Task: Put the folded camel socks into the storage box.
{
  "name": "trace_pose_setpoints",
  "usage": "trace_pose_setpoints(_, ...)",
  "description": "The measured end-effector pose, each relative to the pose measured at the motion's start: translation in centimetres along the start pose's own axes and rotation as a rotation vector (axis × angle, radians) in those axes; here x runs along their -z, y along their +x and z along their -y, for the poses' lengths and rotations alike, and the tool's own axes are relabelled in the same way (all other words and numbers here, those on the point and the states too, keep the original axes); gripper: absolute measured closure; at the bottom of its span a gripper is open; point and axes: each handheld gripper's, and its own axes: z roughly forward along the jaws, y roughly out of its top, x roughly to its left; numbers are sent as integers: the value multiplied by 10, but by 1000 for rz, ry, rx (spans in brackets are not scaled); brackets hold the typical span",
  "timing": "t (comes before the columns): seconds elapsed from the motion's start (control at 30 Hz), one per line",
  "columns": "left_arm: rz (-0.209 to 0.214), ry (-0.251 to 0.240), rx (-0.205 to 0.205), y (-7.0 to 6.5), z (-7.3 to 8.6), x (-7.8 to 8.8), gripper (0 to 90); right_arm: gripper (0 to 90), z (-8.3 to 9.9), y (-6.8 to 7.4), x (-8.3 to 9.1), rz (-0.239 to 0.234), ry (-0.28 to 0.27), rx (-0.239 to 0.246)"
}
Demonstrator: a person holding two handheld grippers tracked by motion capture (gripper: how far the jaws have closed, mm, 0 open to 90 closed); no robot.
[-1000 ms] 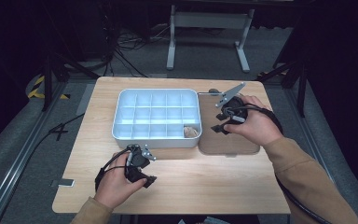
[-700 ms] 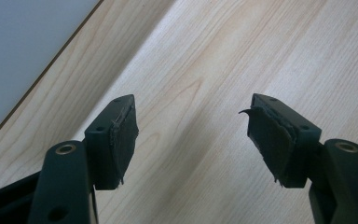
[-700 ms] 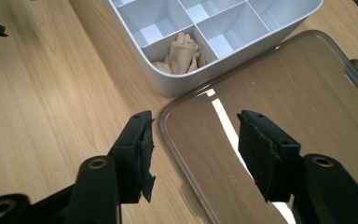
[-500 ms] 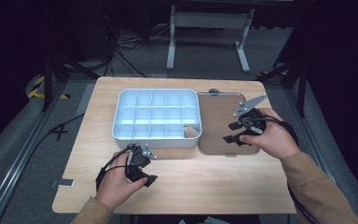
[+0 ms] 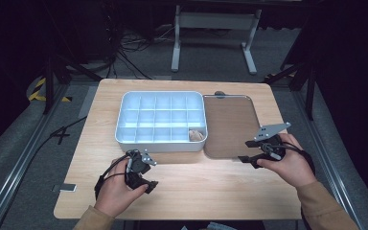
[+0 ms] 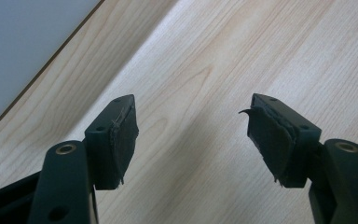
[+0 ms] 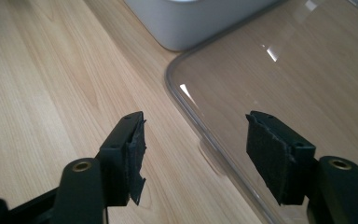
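The right gripper [image 7: 193, 154] has just been opening; its jaws stand wide and empty over the edge of the clear lid [image 7: 307, 74], which lies flat beside the white box [image 5: 160, 120]. The left gripper [image 6: 191, 135] gapes wide and empty over the table [image 6: 205, 70], near the box's front wall.

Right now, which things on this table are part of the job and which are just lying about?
In the job:
- compartment box
- small beige item in its near right compartment
- clear lid flat beside the box
- right gripper, open at the lid's near edge
- left gripper, open over bare wood

Lying about:
- round dark thing behind the lid
- cables on the floor
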Motion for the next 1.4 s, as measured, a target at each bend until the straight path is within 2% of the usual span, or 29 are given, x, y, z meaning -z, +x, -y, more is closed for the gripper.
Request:
trace_pose_setpoints(0.13, -17, -7, -7, 0, 2, 1, 336, 370, 17, 0, -4, 14, -16, -19)
trace_pose_setpoints(0.37, -10, -2, -4, -1, 3, 0, 335, 372, 43, 3, -17, 19, -49, -34)
trace_pose_setpoints(0.5, -17, -5, -14, -1, 2, -1, 337, 372, 55, 3, -23, 12, -53, -61)
trace_pose_setpoints(0.57, -12, -19, -16, -1, 2, -1, 338, 372, 63, 3, -29, 8, -37, -74)
trace_pose_setpoints(0.67, -23, -16, -25, -2, 0, -2, 336, 371, 67, 4, -33, 7, -34, -75)
trace_pose_setpoints(0.77, -9, -6, -17, -3, 0, -5, 335, 372, 74, 4, -39, 8, -56, -83)
trace_pose_setpoints(0.9, -10, 1, -26, -3, -1, -6, 333, 373, 84, 6, -47, -2, -67, -91)
trace_pose_setpoints(1.1, -4, 1, -23, -2, 0, -7, 331, 373, 93, 11, -52, 2, -83, -84)
trace_pose_setpoints(1.4, 0, 6, -21, -2, 0, -9, 325, 352, 95, 15, -58, -8, -85, -82)
